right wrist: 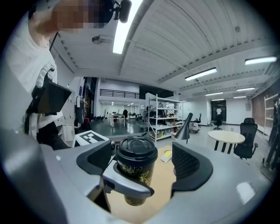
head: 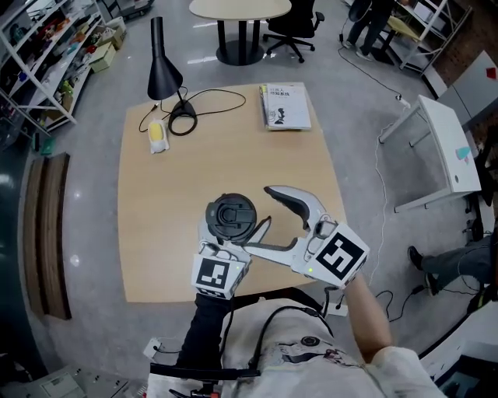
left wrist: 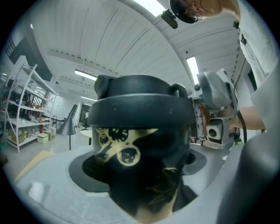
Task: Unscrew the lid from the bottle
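Observation:
A dark bottle (head: pixel 231 223) shaped like a coffee cup, with yellow drawings and a black lid (head: pixel 230 214), is held above the near part of the wooden table (head: pixel 179 210). My left gripper (head: pixel 231 233) is shut on its body below the lid. In the left gripper view the bottle (left wrist: pixel 140 144) fills the gap of the left gripper (left wrist: pixel 140 175). My right gripper (head: pixel 261 220) stands open to the bottle's right. In the right gripper view the lid (right wrist: pixel 137 151) sits between the right gripper's (right wrist: pixel 141 162) pads (right wrist: pixel 188 164) with gaps on both sides.
At the table's far side stand a black desk lamp (head: pixel 162 70) with its cable, a yellow thing (head: pixel 157 134) and a book (head: pixel 285 106). A round table (head: pixel 240 9) and an office chair (head: pixel 294 27) lie beyond. A white side table (head: pixel 451 144) stands at the right.

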### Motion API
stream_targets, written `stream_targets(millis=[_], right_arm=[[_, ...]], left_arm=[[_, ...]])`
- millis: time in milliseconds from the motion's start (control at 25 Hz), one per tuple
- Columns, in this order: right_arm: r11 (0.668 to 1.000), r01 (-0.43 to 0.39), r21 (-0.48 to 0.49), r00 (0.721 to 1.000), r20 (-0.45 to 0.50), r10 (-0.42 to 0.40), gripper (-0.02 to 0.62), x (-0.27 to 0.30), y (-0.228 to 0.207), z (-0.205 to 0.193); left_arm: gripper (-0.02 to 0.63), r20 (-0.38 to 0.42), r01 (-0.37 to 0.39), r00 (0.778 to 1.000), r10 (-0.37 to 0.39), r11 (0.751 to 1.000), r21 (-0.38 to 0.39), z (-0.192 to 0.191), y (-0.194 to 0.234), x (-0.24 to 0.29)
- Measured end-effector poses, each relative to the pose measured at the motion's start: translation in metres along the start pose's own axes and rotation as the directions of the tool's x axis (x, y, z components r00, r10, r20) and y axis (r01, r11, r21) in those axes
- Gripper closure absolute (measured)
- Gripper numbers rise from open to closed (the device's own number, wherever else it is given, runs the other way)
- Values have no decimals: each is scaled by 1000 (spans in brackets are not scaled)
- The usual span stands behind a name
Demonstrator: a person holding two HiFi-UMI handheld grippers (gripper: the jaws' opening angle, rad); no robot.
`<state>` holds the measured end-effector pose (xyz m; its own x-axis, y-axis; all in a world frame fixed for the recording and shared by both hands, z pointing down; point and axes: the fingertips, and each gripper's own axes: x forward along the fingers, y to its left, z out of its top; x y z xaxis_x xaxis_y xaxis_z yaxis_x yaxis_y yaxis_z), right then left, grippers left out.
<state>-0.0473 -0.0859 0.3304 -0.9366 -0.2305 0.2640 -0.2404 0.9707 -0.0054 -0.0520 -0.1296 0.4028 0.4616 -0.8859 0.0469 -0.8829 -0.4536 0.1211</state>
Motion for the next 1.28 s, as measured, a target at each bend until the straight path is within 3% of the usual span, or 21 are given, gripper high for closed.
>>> stream_targets(millis=[360, 520, 640, 760, 880, 960, 1040, 1160, 1240, 1280], right_arm=[[989, -144, 9, 988, 50, 144, 130, 36, 19, 4], [969, -248, 8, 964, 101, 246, 133, 24, 24, 8], [918, -396, 0, 911, 122, 393, 133, 7, 30, 13], [836, -548, -15, 831, 104, 547, 133, -15, 34, 19], [784, -619, -45, 782, 55, 621, 132, -32, 33, 18], [787, -613, -68, 787, 33, 616, 126, -41, 31, 15], [808, -581, -93, 810, 22, 586, 83, -50, 26, 12], [893, -443, -78, 893, 52, 448, 43, -62, 8, 12], [948, -311, -74, 949, 28, 313, 49, -66, -5, 3], [961, -265, -77, 964, 9, 266, 52, -65, -6, -3]], left_arm=[[169, -50, 152, 987, -150, 987, 44, 8, -29, -1], [169, -64, 220, 974, -216, 974, 62, 9, -43, -1], [169, -59, 275, 961, -272, 960, 49, 16, -62, -1], [169, -34, 312, 950, -312, 950, 5, 26, -83, 3], [170, -17, 302, 953, -303, 953, -36, 30, -99, 9], [169, -4, 271, 962, -272, 960, -64, 31, -104, 13], [169, 16, 229, 974, -228, 969, -91, 32, -105, 19], [169, 11, 156, 988, -156, 986, -63, 28, -104, 24], [169, -13, 88, 996, -88, 996, 13, 24, -102, 28], [169, -24, 50, 999, -48, 997, 62, 24, -101, 30]])
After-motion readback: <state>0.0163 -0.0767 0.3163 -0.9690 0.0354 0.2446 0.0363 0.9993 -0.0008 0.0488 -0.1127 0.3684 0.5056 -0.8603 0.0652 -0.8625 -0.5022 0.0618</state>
